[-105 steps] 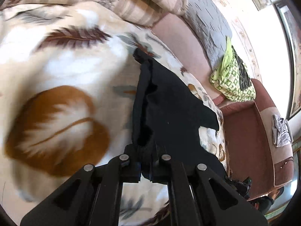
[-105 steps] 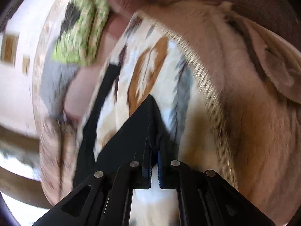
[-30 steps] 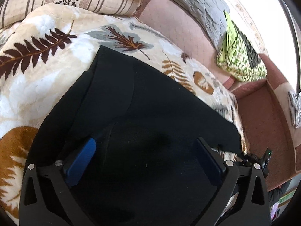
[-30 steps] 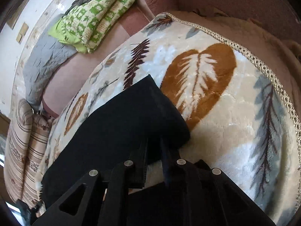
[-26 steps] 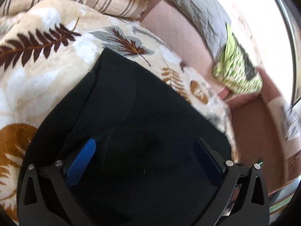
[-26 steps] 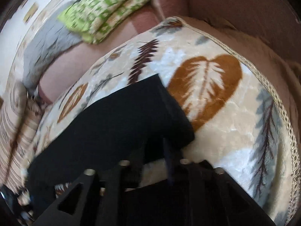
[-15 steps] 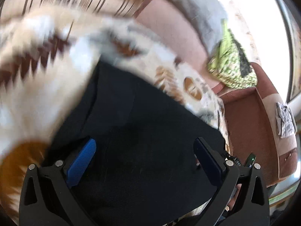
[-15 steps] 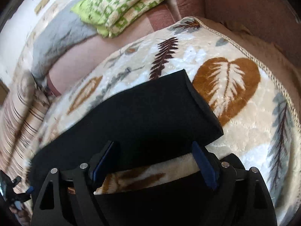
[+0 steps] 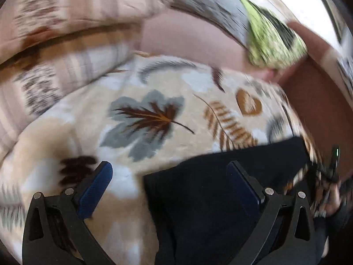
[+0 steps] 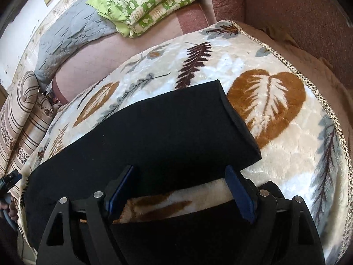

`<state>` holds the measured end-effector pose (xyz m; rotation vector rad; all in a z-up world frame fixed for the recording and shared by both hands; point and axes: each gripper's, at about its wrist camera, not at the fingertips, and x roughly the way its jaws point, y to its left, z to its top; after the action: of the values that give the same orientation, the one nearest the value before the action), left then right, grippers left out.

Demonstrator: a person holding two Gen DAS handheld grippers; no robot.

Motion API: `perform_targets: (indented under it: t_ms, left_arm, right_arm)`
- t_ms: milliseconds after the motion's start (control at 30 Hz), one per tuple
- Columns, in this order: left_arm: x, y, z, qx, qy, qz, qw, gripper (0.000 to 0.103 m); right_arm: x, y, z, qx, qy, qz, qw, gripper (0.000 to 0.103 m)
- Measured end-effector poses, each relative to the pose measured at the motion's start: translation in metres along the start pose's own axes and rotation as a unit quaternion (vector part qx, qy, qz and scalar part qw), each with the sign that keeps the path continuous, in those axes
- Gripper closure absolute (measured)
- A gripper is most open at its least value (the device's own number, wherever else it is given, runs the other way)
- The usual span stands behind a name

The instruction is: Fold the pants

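The black pants (image 10: 154, 137) lie flat in a long folded band across the leaf-patterned blanket (image 10: 275, 101). A second black layer shows under my right gripper, with a strip of blanket between. My right gripper (image 10: 179, 187) is open and empty just above the near edge of the pants. In the blurred left wrist view the pants (image 9: 220, 198) fill the lower right. My left gripper (image 9: 169, 183) is open and empty, one finger over the blanket (image 9: 154, 84), the other over the pants.
A green patterned quilt (image 10: 154, 2) and a grey quilt (image 10: 70, 35) lie on the pink sofa behind. Striped cushions (image 10: 19, 119) stand at the left. The brown sofa arm (image 10: 297, 11) rises at the right, past the blanket's braided edge.
Both grippers have let go of the pants and opened. The left gripper has swung off the pants toward the bare blanket. The pants now lie folded flat.
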<state>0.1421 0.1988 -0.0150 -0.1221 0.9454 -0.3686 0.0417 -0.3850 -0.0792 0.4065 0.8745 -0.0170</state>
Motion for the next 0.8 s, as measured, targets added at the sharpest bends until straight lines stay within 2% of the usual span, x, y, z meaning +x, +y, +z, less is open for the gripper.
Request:
perform_targets:
  t_ms: [33, 100, 167, 200, 467, 533, 600, 633, 667, 800]
  left_arm:
    - [0.008, -0.002, 0.000, 0.026, 0.017, -0.004, 0.9995, 0.000]
    - [0.019, -0.002, 0.001, 0.057, 0.040, -0.020, 0.9973, 0.008]
    - [0.023, 0.001, 0.002, 0.070, 0.052, -0.025, 0.9959, 0.025]
    - [0.024, 0.005, 0.003, 0.071, 0.055, -0.034, 0.9954, 0.028]
    - [0.035, 0.022, -0.005, 0.050, 0.069, -0.092, 0.9921, 0.030]
    - [0.036, 0.021, -0.007, 0.050, 0.069, -0.096, 0.9918, 0.031]
    - [0.034, 0.020, -0.007, 0.044, 0.066, -0.104, 0.9914, 0.063]
    - [0.032, 0.021, -0.007, 0.042, 0.063, -0.097, 0.9923, 0.087]
    - [0.030, 0.021, -0.006, 0.040, 0.058, -0.086, 0.9938, 0.098]
    - [0.010, 0.006, -0.008, 0.065, 0.046, -0.090, 0.9927, 0.100]
  right_arm:
    - [0.000, 0.000, -0.001, -0.002, 0.000, -0.002, 1.000, 0.020]
    - [0.000, 0.000, -0.002, -0.004, 0.000, -0.004, 1.000, 0.020]
    - [0.001, 0.000, -0.002, -0.004, 0.000, -0.005, 1.000, 0.020]
    - [0.001, 0.000, -0.002, -0.005, 0.000, -0.007, 1.000, 0.020]
    - [0.002, 0.002, -0.003, -0.008, -0.002, -0.015, 1.000, 0.020]
    - [0.002, 0.002, -0.003, -0.008, -0.002, -0.015, 1.000, 0.020]
    - [0.002, 0.002, -0.003, -0.008, -0.003, -0.015, 1.000, 0.020]
    - [0.002, 0.002, -0.003, -0.007, -0.003, -0.014, 1.000, 0.020]
    - [0.001, 0.001, -0.003, -0.005, -0.004, -0.012, 1.000, 0.020]
    - [-0.005, -0.006, -0.001, 0.020, -0.013, 0.005, 1.000, 0.020]
